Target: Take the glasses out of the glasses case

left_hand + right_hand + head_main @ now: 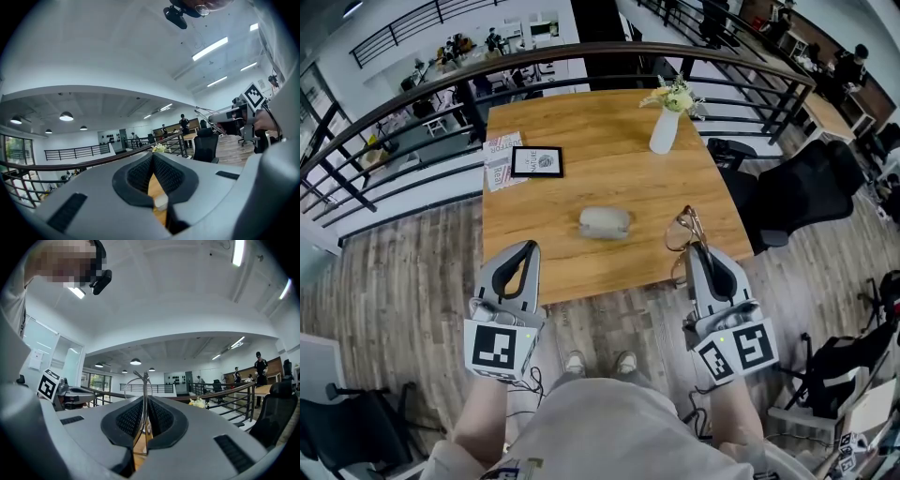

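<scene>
The grey glasses case (605,222) lies closed near the middle of the wooden table (609,122). My right gripper (694,246) is level at the table's front right, shut on the thin metal-framed glasses (682,232). In the right gripper view the glasses frame (140,380) stands upright, pinched between the dark pads (126,418). My left gripper (529,246) hovers at the table's front left edge, apart from the case, with its jaws together and nothing in them. In the left gripper view a pale patch (161,201) shows in the slit below the closed tips (153,157).
A white vase with flowers (666,129) stands at the table's far right. A black-framed picture (536,161) and a magazine (502,150) lie at the far left. A black office chair (806,187) sits right of the table, and a railing (412,94) runs behind it.
</scene>
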`<move>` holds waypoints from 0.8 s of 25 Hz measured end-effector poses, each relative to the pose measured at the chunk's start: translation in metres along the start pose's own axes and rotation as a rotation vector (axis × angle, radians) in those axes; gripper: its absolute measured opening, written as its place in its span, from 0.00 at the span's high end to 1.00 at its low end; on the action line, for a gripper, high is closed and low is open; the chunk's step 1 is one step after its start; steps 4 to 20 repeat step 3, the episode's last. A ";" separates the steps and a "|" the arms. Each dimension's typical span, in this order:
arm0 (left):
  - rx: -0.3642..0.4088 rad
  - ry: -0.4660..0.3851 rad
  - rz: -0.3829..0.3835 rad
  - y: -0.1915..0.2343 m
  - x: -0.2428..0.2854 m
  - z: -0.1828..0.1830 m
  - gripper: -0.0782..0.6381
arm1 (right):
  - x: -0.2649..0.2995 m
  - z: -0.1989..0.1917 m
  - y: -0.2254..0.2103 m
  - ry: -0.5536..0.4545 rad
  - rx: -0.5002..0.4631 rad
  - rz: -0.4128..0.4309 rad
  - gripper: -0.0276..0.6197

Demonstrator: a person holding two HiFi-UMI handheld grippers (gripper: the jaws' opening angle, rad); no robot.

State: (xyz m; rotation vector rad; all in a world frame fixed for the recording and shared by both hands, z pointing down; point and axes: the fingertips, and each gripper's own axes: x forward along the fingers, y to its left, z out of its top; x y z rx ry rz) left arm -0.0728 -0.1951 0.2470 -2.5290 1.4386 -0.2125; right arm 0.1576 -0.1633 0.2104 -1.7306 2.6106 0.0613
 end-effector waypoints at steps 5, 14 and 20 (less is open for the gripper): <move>-0.002 0.002 0.001 0.001 -0.002 0.000 0.87 | 0.001 0.000 0.003 0.001 0.000 0.006 0.91; -0.002 0.002 0.001 0.001 -0.002 0.000 0.87 | 0.001 0.000 0.003 0.001 0.000 0.006 0.91; -0.002 0.002 0.001 0.001 -0.002 0.000 0.87 | 0.001 0.000 0.003 0.001 0.000 0.006 0.91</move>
